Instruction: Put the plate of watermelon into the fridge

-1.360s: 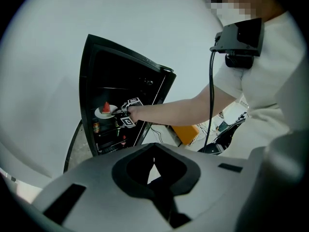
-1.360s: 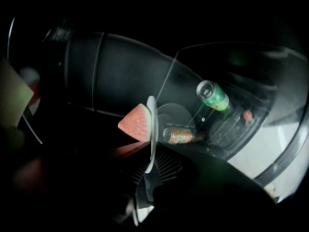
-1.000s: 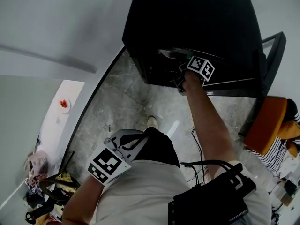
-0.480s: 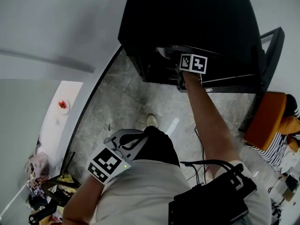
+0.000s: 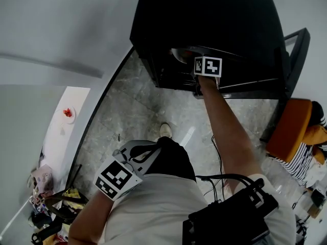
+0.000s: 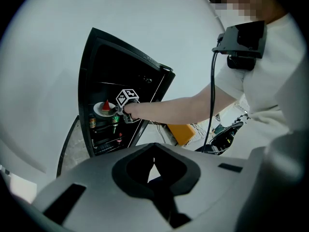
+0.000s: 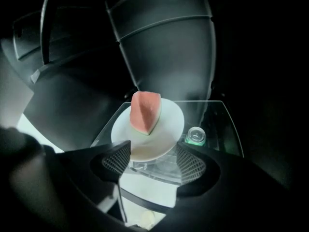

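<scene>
Where the fridge stands open, the plate with its watermelon wedge sits on a glass shelf, a can just beside it. Right gripper: jaws have just been opening, now spread wide; plate's near rim lies between the pads, neither pressing. Left gripper: jaws pressed together, empty, well back from the fridge.

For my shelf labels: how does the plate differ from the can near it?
Size: the plate is wide and flat; the can is small and upright. Colour: the plate is white; the can is green. Load: the plate carries a watermelon wedge; the can nothing. Both are inside the fridge.
</scene>
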Demonstrator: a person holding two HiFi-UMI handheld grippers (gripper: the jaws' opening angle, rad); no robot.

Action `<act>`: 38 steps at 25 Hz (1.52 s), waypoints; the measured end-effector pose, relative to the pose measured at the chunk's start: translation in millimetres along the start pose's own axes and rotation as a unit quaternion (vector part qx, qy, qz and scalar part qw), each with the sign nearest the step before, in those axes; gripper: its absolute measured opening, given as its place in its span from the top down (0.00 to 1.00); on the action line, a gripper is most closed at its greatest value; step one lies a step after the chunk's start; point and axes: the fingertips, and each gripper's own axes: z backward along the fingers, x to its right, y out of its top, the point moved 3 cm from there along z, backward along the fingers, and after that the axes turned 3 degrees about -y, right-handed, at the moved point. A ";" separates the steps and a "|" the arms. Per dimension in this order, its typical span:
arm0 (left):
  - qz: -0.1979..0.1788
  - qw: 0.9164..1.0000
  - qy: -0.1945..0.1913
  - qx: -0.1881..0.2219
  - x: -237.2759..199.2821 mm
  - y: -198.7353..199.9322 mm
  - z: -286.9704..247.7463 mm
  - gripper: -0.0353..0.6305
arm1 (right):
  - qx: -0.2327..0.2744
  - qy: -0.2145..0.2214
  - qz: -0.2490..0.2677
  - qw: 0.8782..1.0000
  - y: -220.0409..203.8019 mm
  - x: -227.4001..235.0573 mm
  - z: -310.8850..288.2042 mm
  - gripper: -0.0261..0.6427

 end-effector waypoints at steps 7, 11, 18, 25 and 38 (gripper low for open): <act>0.000 1.000 0.004 0.002 2.4 -3.5 7.6 0.93 | 0.020 -0.017 0.019 0.999 2.5 0.5 11.3 0.52; -0.005 1.000 0.002 0.002 9.2 -7.6 16.9 0.93 | 0.028 -0.011 0.026 0.999 -5.5 -7.9 29.2 0.52; -0.024 1.000 -0.007 0.008 32.5 -23.3 41.0 0.93 | 0.023 0.008 0.045 0.999 -39.6 -30.1 81.5 0.54; -0.041 0.999 -0.017 0.019 63.1 -55.6 74.6 0.93 | 0.020 0.019 0.071 0.997 -99.0 -64.4 155.6 0.85; -0.077 0.995 -0.034 0.049 137.8 -127.3 152.3 0.93 | 0.023 0.072 0.091 0.993 -243.2 -191.8 299.7 0.93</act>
